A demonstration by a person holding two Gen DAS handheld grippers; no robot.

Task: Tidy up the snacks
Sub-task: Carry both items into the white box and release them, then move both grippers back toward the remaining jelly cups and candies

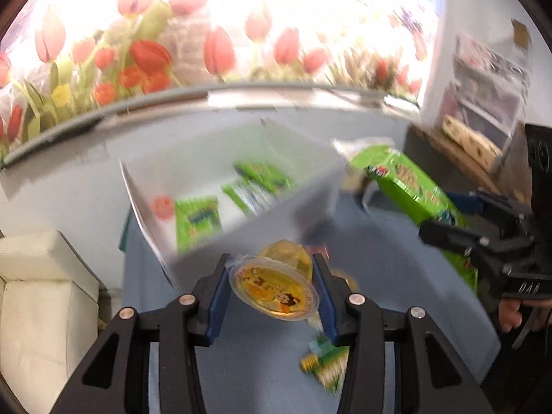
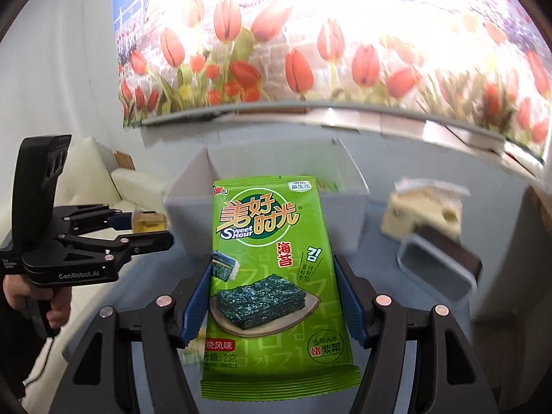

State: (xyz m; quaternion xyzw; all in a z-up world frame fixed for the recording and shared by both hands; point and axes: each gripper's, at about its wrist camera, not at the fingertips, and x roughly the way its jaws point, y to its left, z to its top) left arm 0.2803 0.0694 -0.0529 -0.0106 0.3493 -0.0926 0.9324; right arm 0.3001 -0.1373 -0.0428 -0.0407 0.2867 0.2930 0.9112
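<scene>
A tulip-printed backdrop is seen behind the table; a white sofa is set beside it.

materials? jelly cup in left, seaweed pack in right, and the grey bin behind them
Jelly cup: looks like clear thin plastic with a printed film lid; yellow contents show through the wall.
Seaweed pack: glossy printed plastic film, with a crimped seal along the bottom edge.
Grey bin: matte, thin flat walls with sharp folded corners; probably cardboard or corrugated plastic sheet, but blur leaves it open.

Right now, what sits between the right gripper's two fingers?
A green seaweed snack packet, pinched at its sides by the right gripper; the right wrist view shows it.
</scene>
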